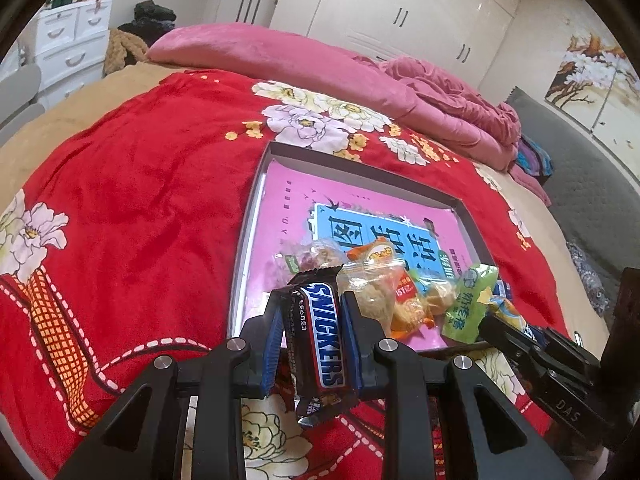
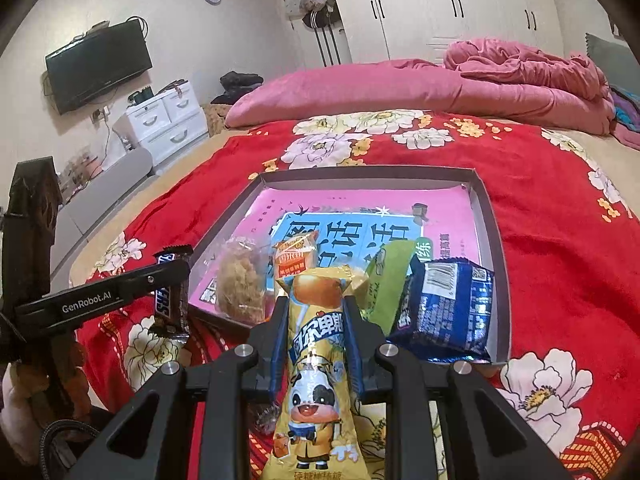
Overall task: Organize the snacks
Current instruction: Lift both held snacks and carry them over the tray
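Bedroom, red floral blanket (image 1: 132,184) over the bed, shallow box (image 2: 486,204) on it as the collecting tray. Snickers bar (image 1: 320,340) clenched between the left gripper (image 1: 310,312) jaws, held upright just short of the box's near-left edge, probably ready to go in. Yellow cartoon-cow packet (image 2: 316,344) gripped lengthwise by the right gripper (image 2: 316,312) at the near edge, likely for the same reason. Already bunched along the box's near edge: clear bag of floss cake (image 2: 240,284), small orange packet (image 2: 294,256), green packet (image 2: 386,280), blue packet (image 2: 448,308); far half bare, showing pink print. Beyond, rolled pink quilt (image 2: 440,92), white wardrobes (image 1: 400,4), drawer unit (image 2: 168,120), wall television (image 2: 98,64).
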